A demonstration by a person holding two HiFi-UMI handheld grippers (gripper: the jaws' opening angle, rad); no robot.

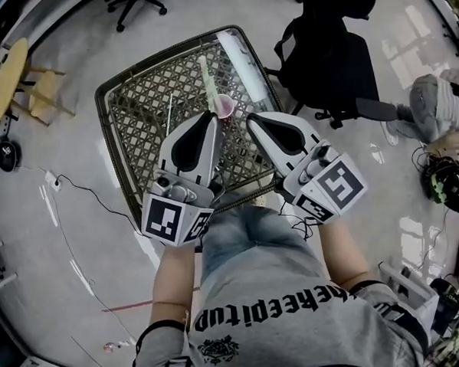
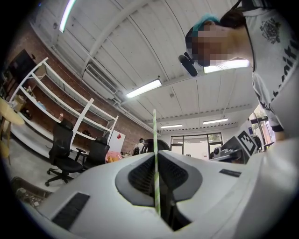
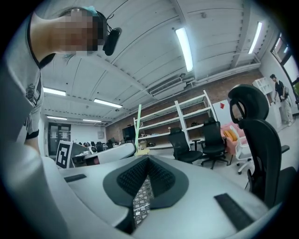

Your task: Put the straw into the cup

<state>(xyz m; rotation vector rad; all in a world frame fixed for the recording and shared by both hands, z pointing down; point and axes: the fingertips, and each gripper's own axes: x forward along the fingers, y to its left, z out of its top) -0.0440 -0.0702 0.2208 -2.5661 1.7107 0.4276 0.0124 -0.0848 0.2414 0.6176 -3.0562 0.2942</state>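
A small pink cup (image 1: 225, 105) stands on the woven lattice table (image 1: 142, 122), just right of my left gripper's tip. My left gripper (image 1: 208, 117) is shut on a thin pale green straw (image 1: 206, 80), which sticks out past the jaws toward the table's far side. In the left gripper view the straw (image 2: 155, 158) runs upright, pinched between the shut jaws (image 2: 157, 186). My right gripper (image 1: 251, 121) hovers beside the cup's right, shut with nothing in it. The right gripper view shows its jaws (image 3: 147, 161) closed, with the straw (image 3: 138, 122) and left gripper (image 3: 112, 151) at the left.
A black office chair (image 1: 326, 51) stands off the table's right corner. Someone's legs (image 1: 432, 103) show at far right. A wooden stool (image 1: 13, 75) is at far left. A thin white stick (image 1: 168, 117) lies on the lattice, and a long pale tube (image 1: 242, 59) lies along its right edge.
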